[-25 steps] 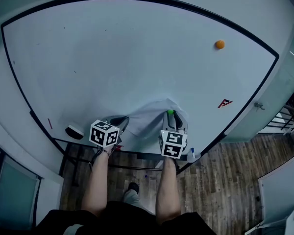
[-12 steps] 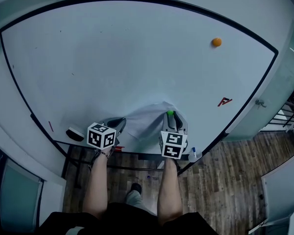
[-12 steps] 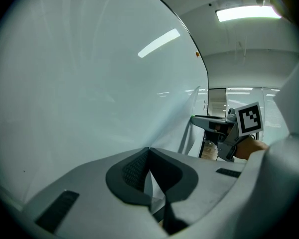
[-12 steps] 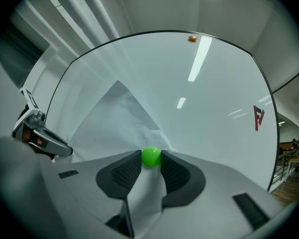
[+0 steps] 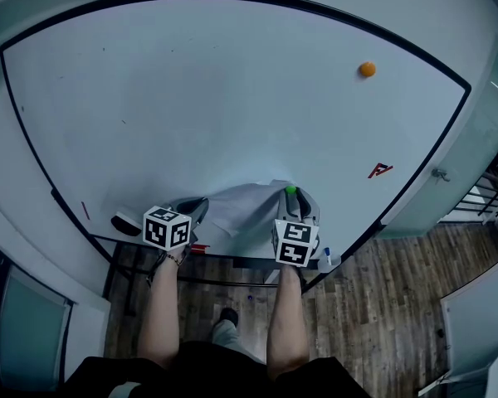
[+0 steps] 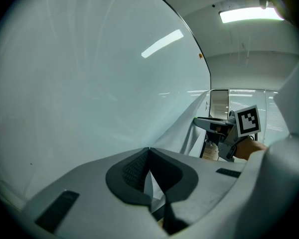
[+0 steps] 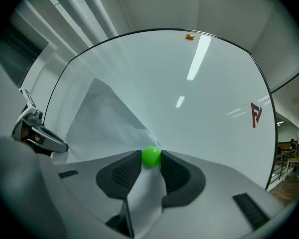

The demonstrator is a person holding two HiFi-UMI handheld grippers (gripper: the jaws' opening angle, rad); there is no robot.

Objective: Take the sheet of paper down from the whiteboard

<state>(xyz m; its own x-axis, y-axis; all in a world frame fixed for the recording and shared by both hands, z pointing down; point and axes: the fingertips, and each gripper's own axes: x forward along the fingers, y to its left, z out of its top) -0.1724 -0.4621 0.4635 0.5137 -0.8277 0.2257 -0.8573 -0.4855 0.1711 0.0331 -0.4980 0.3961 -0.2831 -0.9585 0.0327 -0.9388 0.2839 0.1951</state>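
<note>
**Tear risk at the pinned corner**

Your left gripper (image 6: pixel 148 151) has its fingers shut on the white sheet of paper (image 5: pixel 245 206), which sags off the glossy whiteboard (image 5: pixel 232 98). Your right gripper (image 5: pixel 292 197) pinches the round green magnet (image 7: pixel 150 156) pinning it. Tug before the magnet lifts and the sheet may rip.

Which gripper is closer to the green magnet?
Right. The right gripper has its jaws closed on the green magnet. The left gripper is off to the magnet's left, pinching the paper.
</note>
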